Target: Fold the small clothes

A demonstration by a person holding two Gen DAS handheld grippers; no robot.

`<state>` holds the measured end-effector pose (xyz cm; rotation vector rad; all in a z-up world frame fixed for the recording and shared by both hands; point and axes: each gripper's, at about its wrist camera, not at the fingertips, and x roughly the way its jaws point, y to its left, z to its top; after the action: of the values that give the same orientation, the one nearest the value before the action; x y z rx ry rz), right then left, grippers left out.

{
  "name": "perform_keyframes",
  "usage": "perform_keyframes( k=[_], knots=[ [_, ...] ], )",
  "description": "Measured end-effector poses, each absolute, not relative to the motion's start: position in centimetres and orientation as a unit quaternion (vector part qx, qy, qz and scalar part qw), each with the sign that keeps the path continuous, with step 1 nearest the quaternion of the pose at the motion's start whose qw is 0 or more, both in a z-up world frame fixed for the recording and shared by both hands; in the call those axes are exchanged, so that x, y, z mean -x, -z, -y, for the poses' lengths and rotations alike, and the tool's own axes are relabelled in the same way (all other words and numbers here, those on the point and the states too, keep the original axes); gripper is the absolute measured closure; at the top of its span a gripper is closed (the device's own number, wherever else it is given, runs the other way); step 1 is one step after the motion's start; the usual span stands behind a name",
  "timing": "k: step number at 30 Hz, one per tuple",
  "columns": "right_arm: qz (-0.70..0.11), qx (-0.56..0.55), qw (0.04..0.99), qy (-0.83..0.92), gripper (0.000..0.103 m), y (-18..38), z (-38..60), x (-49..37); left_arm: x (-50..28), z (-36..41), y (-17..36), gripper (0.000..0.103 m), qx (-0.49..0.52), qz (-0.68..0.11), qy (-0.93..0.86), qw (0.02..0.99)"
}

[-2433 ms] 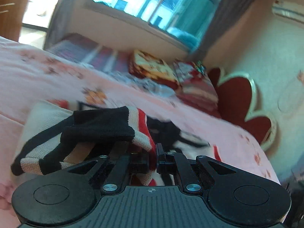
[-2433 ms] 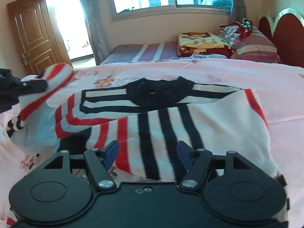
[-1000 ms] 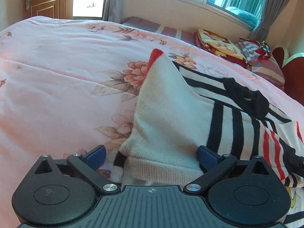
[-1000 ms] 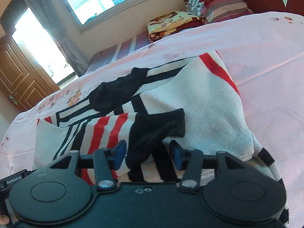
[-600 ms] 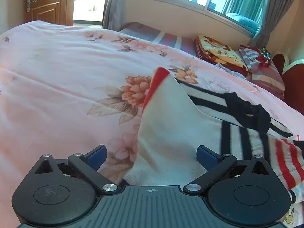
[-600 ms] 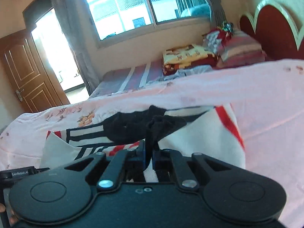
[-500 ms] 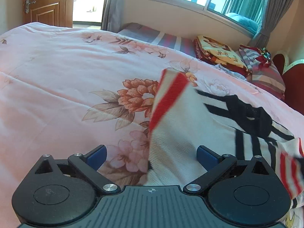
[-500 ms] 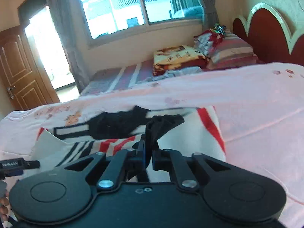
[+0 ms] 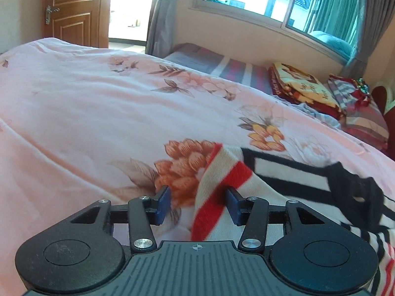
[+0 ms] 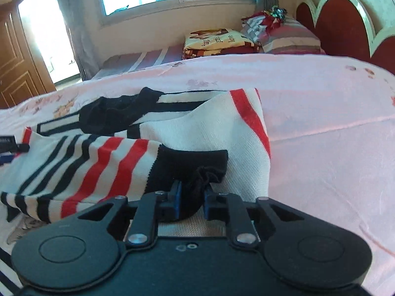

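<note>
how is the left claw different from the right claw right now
The left claw stands wider, its jaws closing around a red-and-cream striped edge of the sweater; the right claw is nearly shut, its jaws opening slightly on the black cuff. The left's cloth sits toward one pad; the right's fills its gap. Both work one sweater on the pink bedspread.

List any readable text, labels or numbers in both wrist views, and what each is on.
"love" (partly legible, tilted): on the folded cartoon blanket near the window; the rest of its lettering is too blurred to read.
White label on the black device edge at the left of the right wrist view: too small to read.
Striped sweater, bedspread: no text.
</note>
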<state>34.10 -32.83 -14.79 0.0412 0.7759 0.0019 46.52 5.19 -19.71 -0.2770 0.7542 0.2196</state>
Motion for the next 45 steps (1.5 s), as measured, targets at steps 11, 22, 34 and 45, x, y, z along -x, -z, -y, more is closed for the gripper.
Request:
perform_keyframes(
  k=[11,22,34,45],
  knots=[
    [-0.344,-0.032,0.937,-0.058,0.069,11.4,30.4,-33.1,-37.9,-1.7,15.3,0.053,0.078,-0.351,-0.024,0.933],
    [-0.378,0.044,0.923,-0.053,0.055,14.4,29.8,-32.5,-33.4,0.0,17.9,0.053,0.023,-0.355,-0.008,0.935],
    [-0.385,0.023,0.921,-0.047,0.059,15.1,29.6,-34.3,-36.0,2.6,18.4,0.048,-0.001,-0.355,0.003,0.935],
    [-0.381,0.021,0.922,-0.062,0.059,13.7,28.3,-37.5,-42.0,2.6,17.7,0.046,-0.002,-0.378,-0.032,0.925]
  ],
)
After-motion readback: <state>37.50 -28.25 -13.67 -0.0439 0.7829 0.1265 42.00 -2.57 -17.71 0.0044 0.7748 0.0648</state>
